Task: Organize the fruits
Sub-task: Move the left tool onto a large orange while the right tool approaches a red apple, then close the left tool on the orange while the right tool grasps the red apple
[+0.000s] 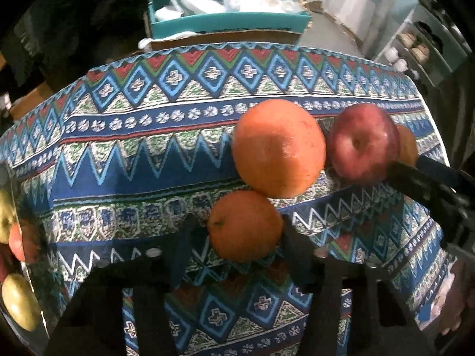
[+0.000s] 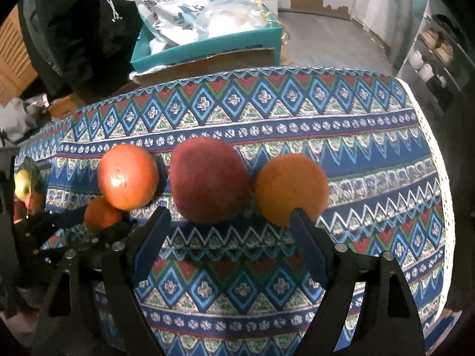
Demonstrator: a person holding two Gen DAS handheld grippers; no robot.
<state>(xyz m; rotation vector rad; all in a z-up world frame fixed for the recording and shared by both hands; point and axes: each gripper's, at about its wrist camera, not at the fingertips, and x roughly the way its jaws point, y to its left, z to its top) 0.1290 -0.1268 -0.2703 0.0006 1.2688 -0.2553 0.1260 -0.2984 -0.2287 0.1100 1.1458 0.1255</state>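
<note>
In the left wrist view my left gripper (image 1: 237, 237) is shut on a small orange (image 1: 245, 227), held just above the patterned cloth (image 1: 124, 160). Behind it lie a large orange (image 1: 279, 148), a red apple (image 1: 363, 144) and another orange (image 1: 408, 146) half hidden behind the apple. In the right wrist view my right gripper (image 2: 230, 222) is open and empty, its fingers just in front of the red apple (image 2: 209, 179) and an orange (image 2: 292, 188). The large orange (image 2: 127, 176) and the held small orange (image 2: 102, 215) lie to the left.
A shiny container at the far left holds yellow-green apples (image 1: 17, 299) and shows in the right wrist view (image 2: 22, 184). A teal box (image 2: 207, 47) with plastic bags stands beyond the table's far edge. Shelves (image 2: 433, 56) stand at the right.
</note>
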